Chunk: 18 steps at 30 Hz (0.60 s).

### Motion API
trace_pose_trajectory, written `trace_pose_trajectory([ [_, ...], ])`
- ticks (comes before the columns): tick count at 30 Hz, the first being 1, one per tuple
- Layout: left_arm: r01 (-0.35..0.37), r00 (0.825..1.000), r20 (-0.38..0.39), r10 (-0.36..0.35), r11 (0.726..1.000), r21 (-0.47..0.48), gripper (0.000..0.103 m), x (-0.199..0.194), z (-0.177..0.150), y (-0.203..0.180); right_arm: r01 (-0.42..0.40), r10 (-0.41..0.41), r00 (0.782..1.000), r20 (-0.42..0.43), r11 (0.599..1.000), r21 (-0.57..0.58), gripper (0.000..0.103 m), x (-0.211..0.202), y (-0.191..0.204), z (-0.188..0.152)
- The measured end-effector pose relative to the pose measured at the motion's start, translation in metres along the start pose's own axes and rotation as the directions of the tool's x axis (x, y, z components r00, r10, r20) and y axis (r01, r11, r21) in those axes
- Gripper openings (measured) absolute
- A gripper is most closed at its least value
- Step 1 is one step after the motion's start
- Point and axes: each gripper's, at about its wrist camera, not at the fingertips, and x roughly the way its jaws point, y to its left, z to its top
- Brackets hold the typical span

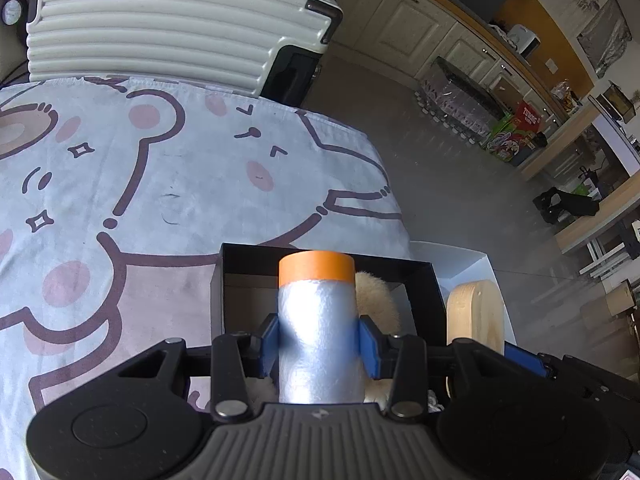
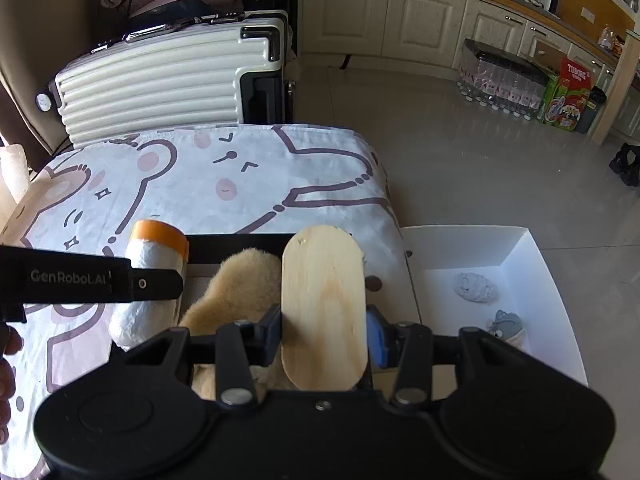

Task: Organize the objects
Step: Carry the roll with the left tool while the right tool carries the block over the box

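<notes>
**Both grippers loaded over the black box**

Over the black box at the near edge of the bear-print cloth, both tools carry a load.

- Left gripper: clamped on a roll wrapped in cloudy plastic film with an orange band at its far end. Pads sit mid-length on the film. Likely light; film looks slick and a bit yielding, so a mid-body hold seems right.
- Right gripper: clenched on the wooden oval board, standing on edge, gripped across its thickness near the lower end. Stiff, hard, probably smooth; could pivot if held loosely.
- Fluffy tan piece already lies in the box beneath both loads.
- White tray just right of the box holds two small grey items.
</notes>
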Motion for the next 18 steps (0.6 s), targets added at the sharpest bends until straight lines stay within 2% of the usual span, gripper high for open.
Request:
trace_pose_trajectory([
  [12, -0.025, 1.0, -0.002, 0.025, 1.0, -0.002, 0.042, 0.017, 0.003, 0.005, 0.005, -0.006, 1.0, -0.005, 1.0, -0.016, 0.044, 0.012, -0.004, -0.001],
  [18, -0.074, 0.997, -0.029, 0.074, 0.997, 0.01, 0.042, 0.027, 0.005, 0.013, 0.012, -0.012, 1.0, -0.019, 1.0, -0.026, 0.044, 0.023, -0.001, 0.0],
])
